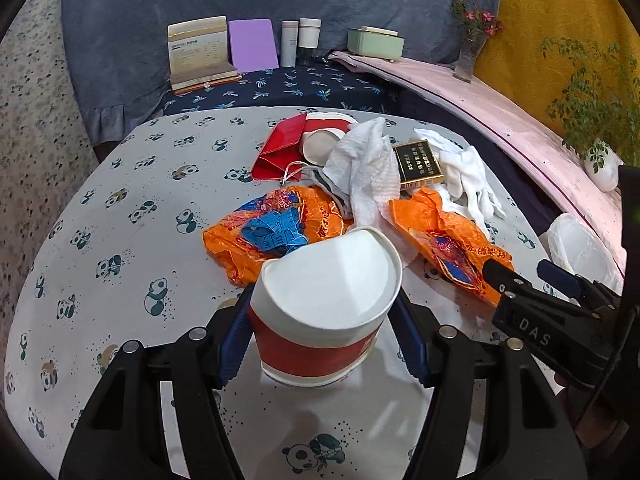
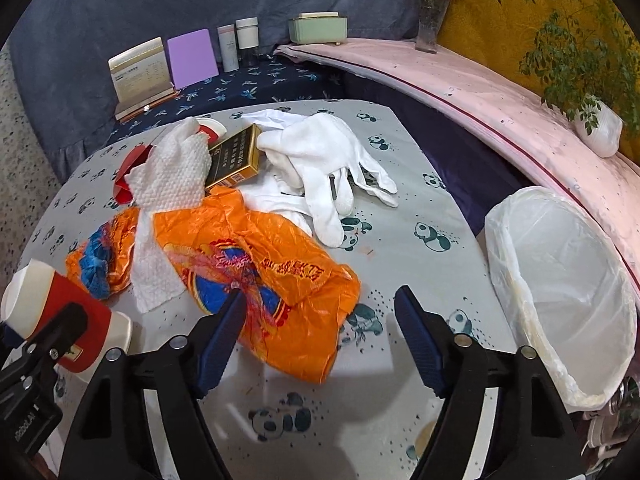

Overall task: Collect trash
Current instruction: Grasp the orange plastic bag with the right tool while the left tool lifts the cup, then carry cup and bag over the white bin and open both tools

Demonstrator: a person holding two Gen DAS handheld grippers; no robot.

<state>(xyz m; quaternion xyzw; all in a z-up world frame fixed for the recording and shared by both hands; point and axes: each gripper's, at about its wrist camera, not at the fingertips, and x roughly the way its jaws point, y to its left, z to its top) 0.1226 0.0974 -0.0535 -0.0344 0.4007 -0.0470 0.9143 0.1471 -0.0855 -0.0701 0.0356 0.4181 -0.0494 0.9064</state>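
Left gripper (image 1: 322, 336) is clamped w/ both pads on squashed red-white paper cup (image 1: 326, 304), held just over panda tablecloth (image 1: 120, 240). Right gripper (image 2: 320, 332) is held wide open, nothing gripped, above orange plastic bag (image 2: 256, 264). Lined bin (image 2: 560, 292) is seen beside table, right.

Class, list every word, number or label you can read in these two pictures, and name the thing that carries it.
"DAS": on the right gripper body.
Numbers on the blue tape measure: too small to read surely.
Gold print on the black box: blurred.
Red characters on the orange bag: unreadable.
Print on the standing card: too small.
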